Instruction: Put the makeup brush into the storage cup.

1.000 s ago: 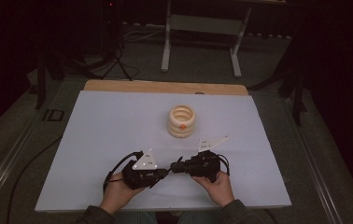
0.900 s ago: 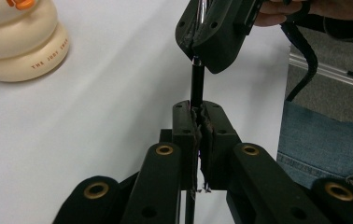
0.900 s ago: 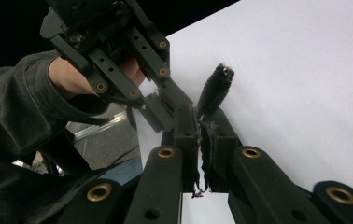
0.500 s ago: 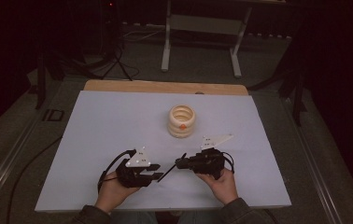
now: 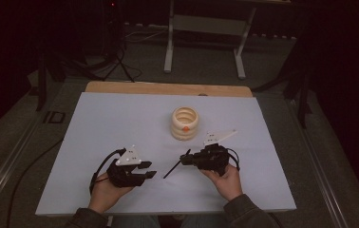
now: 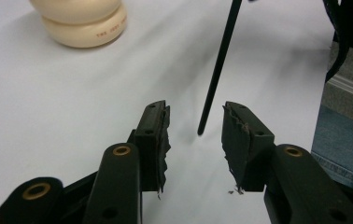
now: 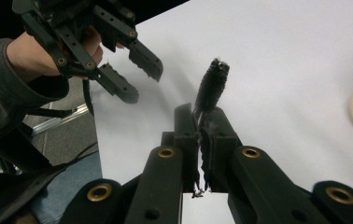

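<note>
A thin black rod (image 5: 174, 168) sticks out from my right gripper (image 5: 185, 159), which is shut on its upper end; the rod slants down toward the table and toward my left gripper (image 5: 145, 174). In the right gripper view the rod (image 7: 212, 84) points away end-on from the closed jaws of the right gripper (image 7: 200, 114). My left gripper (image 6: 195, 112) is open with nothing between its jaws, and the rod's tip (image 6: 201, 130) hangs just beyond them. A cream stack of rings (image 5: 184, 123) stands upright behind both grippers.
A white table sheet (image 5: 111, 118) covers the table, with a wooden strip (image 5: 168, 89) along its far edge. A metal stand (image 5: 206, 23) and cables sit on the dark floor behind. The ring stack (image 6: 81, 21) lies to the far left of the left gripper.
The two grippers, close together a second ago, have drawn apart: the left one toward the left and near edge, the right one slightly right, with the rod now showing between them.
</note>
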A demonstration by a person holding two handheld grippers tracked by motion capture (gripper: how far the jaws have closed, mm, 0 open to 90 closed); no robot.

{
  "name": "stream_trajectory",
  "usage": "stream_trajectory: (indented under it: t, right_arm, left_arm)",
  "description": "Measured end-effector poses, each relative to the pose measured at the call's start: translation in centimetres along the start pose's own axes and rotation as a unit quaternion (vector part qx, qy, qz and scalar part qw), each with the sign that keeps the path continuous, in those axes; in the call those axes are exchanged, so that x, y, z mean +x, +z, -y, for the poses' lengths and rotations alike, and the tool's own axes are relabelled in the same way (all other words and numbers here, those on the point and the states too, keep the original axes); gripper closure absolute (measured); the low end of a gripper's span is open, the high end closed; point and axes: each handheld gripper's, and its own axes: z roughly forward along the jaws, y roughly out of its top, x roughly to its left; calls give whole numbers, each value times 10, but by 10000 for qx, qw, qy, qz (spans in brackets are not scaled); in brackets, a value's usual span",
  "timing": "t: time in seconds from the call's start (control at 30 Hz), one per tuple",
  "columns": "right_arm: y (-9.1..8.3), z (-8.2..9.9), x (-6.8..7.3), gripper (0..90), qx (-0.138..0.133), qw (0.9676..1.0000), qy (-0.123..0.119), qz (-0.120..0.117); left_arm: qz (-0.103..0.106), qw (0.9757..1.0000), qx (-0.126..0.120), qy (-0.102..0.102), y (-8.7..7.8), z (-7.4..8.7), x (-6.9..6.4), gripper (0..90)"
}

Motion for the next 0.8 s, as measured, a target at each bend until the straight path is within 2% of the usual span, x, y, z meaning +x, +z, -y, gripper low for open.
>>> stream_trajectory:
  t: [0.47,0.8]
  right_arm:
    - [-11,-24,-11,856,37,9998,-75,203]
    - [-19,-33,-20,855,-47,9995,-13,310]
  left_arm:
    - [-98,9999,-15,-119,-6,5,9,570]
    - [-146,9997,-9,-197,-8,6,12,548]
